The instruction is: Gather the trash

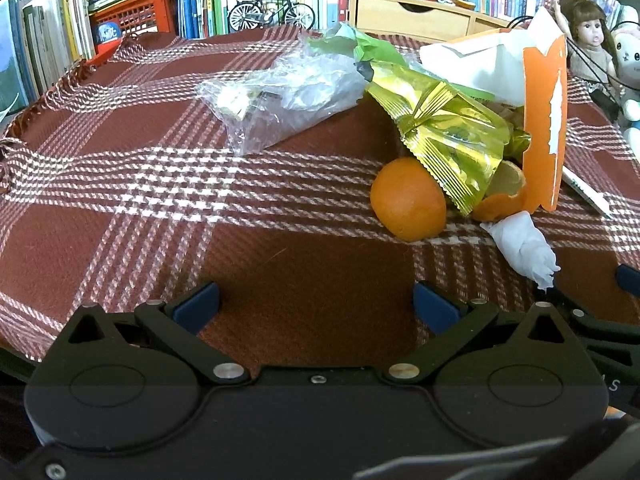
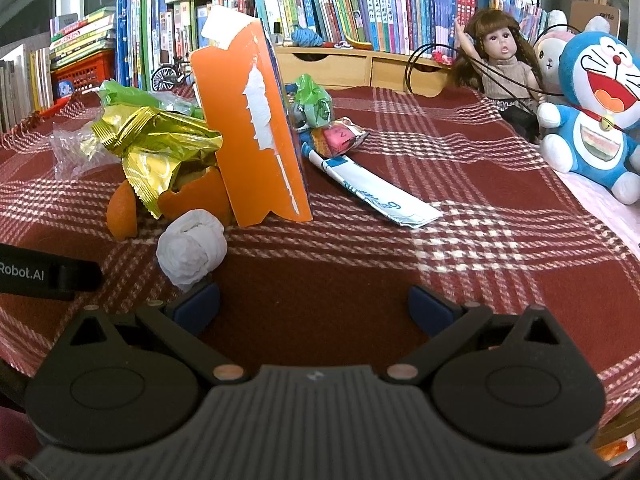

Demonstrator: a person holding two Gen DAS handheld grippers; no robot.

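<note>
Orange carton (image 2: 256,128) upright, leaning left.

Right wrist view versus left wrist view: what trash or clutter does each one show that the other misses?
Only the right wrist view shows the folded blue-and-white paper, the pink snack wrapper behind the orange carton, and the blue plush toy.

Only the left wrist view shows the clear plastic bag in full, with the whole orange unobstructed.

Both show the orange carton, gold foil wrapper, crumpled white tissue, orange peel and doll. Both tools are open and empty.
</note>
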